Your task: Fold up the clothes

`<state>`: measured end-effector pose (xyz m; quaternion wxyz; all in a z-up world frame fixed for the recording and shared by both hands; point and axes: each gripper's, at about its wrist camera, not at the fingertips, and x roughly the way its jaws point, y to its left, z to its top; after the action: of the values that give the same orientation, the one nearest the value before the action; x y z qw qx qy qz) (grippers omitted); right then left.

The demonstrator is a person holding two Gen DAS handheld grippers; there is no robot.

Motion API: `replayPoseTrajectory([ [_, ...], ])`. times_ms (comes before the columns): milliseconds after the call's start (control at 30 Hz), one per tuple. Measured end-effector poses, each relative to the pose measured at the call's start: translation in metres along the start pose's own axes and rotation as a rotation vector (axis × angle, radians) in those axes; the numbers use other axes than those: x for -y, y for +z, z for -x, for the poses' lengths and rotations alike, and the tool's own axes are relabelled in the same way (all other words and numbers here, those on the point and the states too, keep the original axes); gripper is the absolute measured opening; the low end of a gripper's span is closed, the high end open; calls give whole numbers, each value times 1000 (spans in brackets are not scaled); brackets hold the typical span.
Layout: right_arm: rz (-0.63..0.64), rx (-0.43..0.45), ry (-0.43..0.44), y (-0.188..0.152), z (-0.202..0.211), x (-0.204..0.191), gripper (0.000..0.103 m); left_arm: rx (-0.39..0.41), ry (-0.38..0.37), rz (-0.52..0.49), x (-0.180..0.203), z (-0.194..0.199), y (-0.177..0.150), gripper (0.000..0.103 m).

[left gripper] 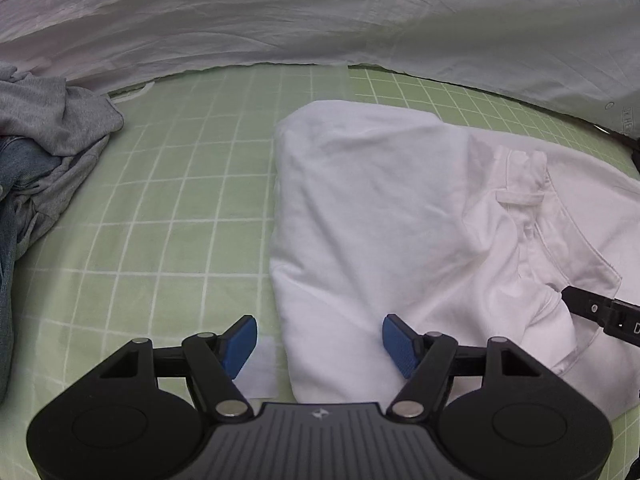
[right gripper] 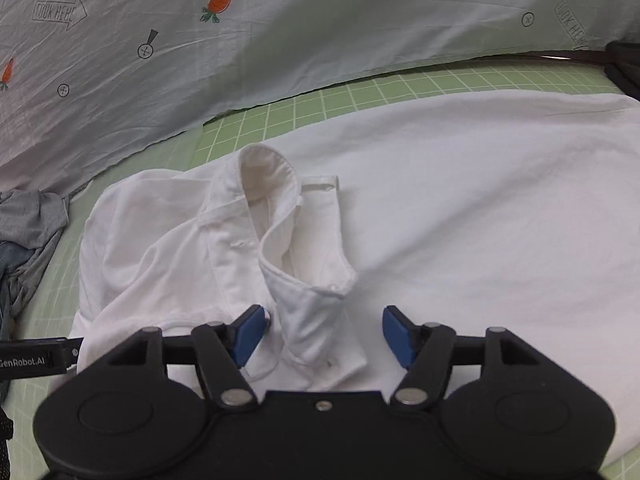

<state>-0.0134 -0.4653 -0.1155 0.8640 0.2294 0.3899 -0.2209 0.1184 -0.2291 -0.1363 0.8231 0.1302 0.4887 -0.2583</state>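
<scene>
A white collared shirt (left gripper: 380, 208) lies on the green grid mat (left gripper: 168, 200), its left side folded over. It also shows in the right wrist view (right gripper: 460, 208), with its collar (right gripper: 276, 216) standing up just ahead of the fingers. My left gripper (left gripper: 319, 344) is open and empty, over the shirt's near left edge. My right gripper (right gripper: 323, 334) is open, with the collar's front point lying between its blue pads (right gripper: 250, 334) but not pinched. The right gripper's finger tip (left gripper: 592, 306) enters the left wrist view at the right edge.
A heap of grey and denim clothes (left gripper: 44, 152) lies at the left of the mat, also seen in the right wrist view (right gripper: 28, 232). A pale printed sheet (right gripper: 200, 40) with carrots hangs along the back edge.
</scene>
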Motion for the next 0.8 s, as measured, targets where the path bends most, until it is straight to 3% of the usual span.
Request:
replayPoseTrajectory([
  [100, 32, 31, -24, -2, 12, 10, 84, 8, -2, 11, 0, 9, 2, 70],
  [400, -38, 66, -137, -17, 45, 63, 97, 82, -15, -35, 41, 41, -4, 77],
  [600, -193, 53, -227, -33, 62, 133, 97, 93, 62, -2, 61, 48, -8, 76],
  [800, -397, 69, -254, -47, 86, 208, 98, 126, 51, 68, 72, 60, 0, 84],
])
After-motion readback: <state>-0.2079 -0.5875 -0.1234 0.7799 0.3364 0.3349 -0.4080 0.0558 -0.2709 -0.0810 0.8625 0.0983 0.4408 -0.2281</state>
